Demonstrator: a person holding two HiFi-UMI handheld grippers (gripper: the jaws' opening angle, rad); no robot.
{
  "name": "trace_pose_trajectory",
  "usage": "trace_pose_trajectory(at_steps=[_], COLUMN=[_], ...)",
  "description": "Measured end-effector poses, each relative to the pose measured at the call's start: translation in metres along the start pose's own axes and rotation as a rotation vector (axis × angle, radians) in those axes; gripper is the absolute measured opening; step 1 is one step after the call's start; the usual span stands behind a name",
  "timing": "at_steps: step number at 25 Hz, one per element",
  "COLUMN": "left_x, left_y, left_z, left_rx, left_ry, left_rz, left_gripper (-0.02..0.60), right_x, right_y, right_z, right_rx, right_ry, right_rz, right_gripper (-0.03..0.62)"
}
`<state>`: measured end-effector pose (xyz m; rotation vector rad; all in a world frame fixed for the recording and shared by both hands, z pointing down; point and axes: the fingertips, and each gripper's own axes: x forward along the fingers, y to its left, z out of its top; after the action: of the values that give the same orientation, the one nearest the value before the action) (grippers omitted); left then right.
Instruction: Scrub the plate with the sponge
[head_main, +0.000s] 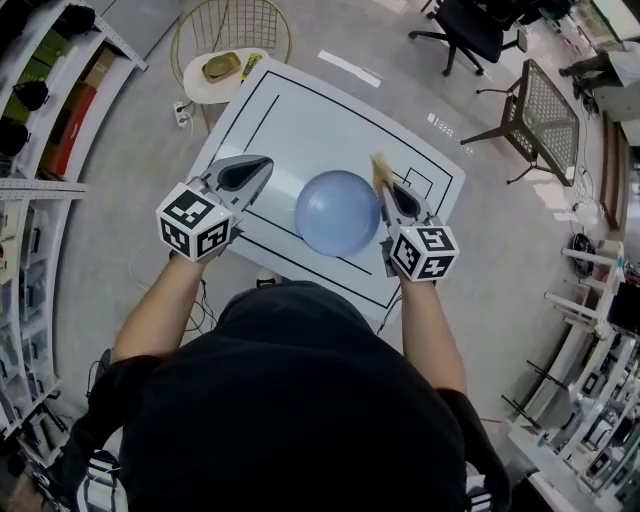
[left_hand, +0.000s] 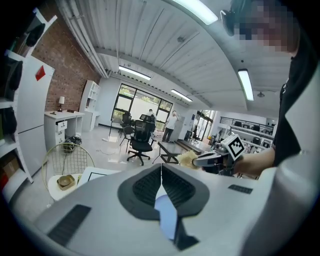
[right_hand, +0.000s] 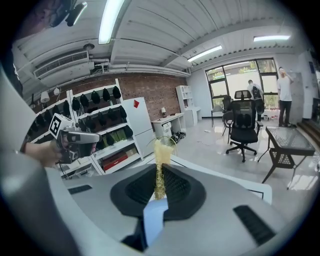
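Observation:
A round light-blue plate (head_main: 337, 212) lies on the white table (head_main: 300, 120) between my two grippers. A sliver of the plate (left_hand: 167, 215) also shows under the jaws in the left gripper view. My left gripper (head_main: 262, 166) hovers a little left of the plate, shut with nothing in it, its pads pressed together (left_hand: 161, 176). At the plate's right rim, my right gripper (head_main: 386, 190) is shut on a thin yellow sponge (head_main: 380, 170). The sponge (right_hand: 159, 165) stands upright and sticks out past the jaws of the right gripper (right_hand: 159, 192).
Black lines are marked on the table top. Beyond its far left corner stands a small round side table with a gold bowl (head_main: 221, 67) and a wire chair (head_main: 236, 24). Shelving (head_main: 40, 110) runs along the left. A mesh-topped table (head_main: 548, 108) and an office chair (head_main: 470, 28) stand at the right.

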<state>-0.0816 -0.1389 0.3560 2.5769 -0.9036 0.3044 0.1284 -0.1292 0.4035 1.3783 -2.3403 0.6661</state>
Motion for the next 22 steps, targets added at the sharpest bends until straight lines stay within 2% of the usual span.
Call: trace_pose_trajectory(at_steps=[11,16,22], left_x=[0.036,0.046,0.058], left_y=[0.002,0.004,-0.003], left_z=[-0.070,-0.107,-0.158], left_rx=[-0.122,-0.155,-0.322], left_ry=[0.111,0.191,0.253], left_rz=[-0.021,-0.007,-0.030], left_gripper=[0.009,0.013,0.023], right_x=[0.030,0.045,0.063], right_y=[-0.001,0.008,0.020], right_z=[-0.045,-0.068,-0.098], right_rx=[-0.069,-0.154,-0.253], right_ry=[0.075,0.122,0.180], right_rz=[0.041,0.075,0.129], right_gripper=[0.028,0.028,0.028])
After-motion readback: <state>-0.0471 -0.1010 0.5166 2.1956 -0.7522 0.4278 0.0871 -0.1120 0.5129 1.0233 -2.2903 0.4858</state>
